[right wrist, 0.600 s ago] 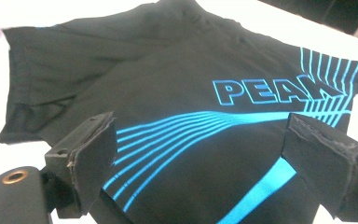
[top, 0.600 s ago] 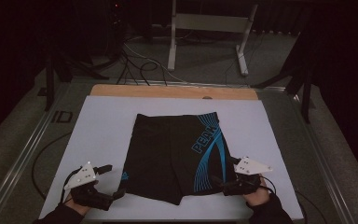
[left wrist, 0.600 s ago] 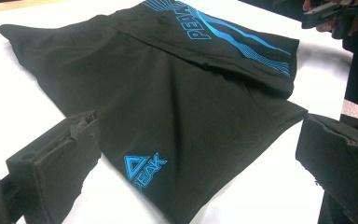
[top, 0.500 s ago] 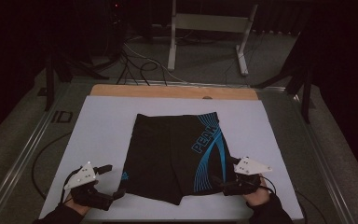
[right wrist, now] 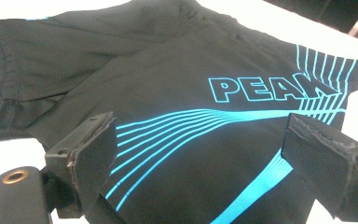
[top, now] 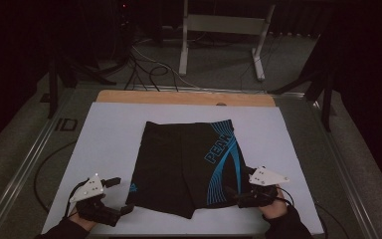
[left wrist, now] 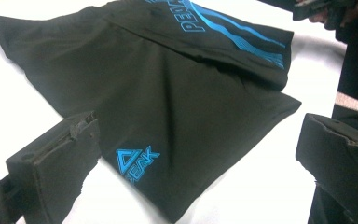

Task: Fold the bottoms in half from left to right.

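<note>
We see almost no change over the last half second: the black shorts [top: 186, 167] lie flat on the white surface [top: 109, 134], with our left hand-held gripper [top: 124, 209] and right hand-held gripper [top: 231, 194] both spread at the near hem corners, so we judge the grasp is yet to come. The left gripper view shows the small logo [left wrist: 136, 161] between the jaws, while the right gripper view shows the blue stripes [right wrist: 168, 130].

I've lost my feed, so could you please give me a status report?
Both tongs, left and right, open, holding nothing. Black shorts flat on white sheet, leg hems between jaws. Nothing in the way.
</note>
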Demonstrator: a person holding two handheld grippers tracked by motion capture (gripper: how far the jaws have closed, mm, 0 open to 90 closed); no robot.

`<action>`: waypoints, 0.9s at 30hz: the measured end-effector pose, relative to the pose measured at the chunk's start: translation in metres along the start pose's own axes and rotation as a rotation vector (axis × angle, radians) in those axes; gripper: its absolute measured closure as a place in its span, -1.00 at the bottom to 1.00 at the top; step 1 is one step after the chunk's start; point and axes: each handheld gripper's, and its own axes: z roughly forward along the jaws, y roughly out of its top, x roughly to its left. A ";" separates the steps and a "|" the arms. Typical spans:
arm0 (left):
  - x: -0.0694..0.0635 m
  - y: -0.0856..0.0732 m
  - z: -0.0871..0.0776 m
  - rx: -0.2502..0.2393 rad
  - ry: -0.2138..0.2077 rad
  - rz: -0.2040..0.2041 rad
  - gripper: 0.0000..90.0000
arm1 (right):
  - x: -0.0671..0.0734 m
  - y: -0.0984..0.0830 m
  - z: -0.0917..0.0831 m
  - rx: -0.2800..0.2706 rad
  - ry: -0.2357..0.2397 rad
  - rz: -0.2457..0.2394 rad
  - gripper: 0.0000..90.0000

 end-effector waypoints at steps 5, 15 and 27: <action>-0.002 0.001 0.001 0.003 -0.016 0.006 -1.00 | 0.000 0.000 0.000 0.003 0.011 -0.006 -0.76; -0.005 0.005 0.007 0.007 -0.059 0.039 -1.00 | 0.003 -0.001 -0.007 0.006 0.012 0.005 -0.76; -0.010 0.010 0.002 -0.050 -0.068 0.047 -1.00 | 0.009 0.018 -0.019 -0.011 0.014 0.006 -0.76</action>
